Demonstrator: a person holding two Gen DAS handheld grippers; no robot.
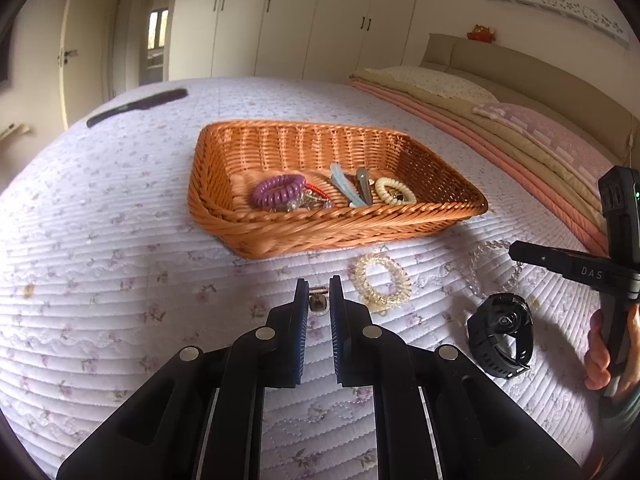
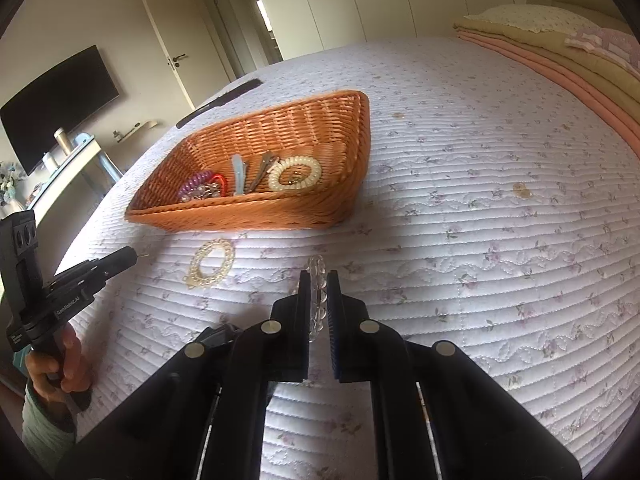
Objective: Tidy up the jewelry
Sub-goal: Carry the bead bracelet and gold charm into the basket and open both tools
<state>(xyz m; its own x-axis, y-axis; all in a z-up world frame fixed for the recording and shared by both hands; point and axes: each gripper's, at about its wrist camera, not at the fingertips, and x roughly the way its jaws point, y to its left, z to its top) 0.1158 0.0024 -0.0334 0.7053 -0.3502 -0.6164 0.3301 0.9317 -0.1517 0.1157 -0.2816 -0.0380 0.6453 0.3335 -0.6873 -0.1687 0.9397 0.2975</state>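
My left fingers point(image 1: 319, 294) pinch a small metal clasp piece point(image 1: 318, 300) at lower centre. My right fingers point(image 2: 318, 286) grip the clear beaded bracelet point(image 2: 316, 300) below the orange wicker basket point(image 2: 320, 216) on the bed.

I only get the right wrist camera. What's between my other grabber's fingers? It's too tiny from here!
Observer: A small silvery metal piece sits between the fingers of the left gripper. I can't tell what it is, or whether it's pinched.
Child: Is anything left out that I can't see?
Observer: Yes. A black watch lies on the bedspread, just past the clear coil hair tie.
Child: Any toys in the room?
Observer: A red plush toy sits on top of the headboard.
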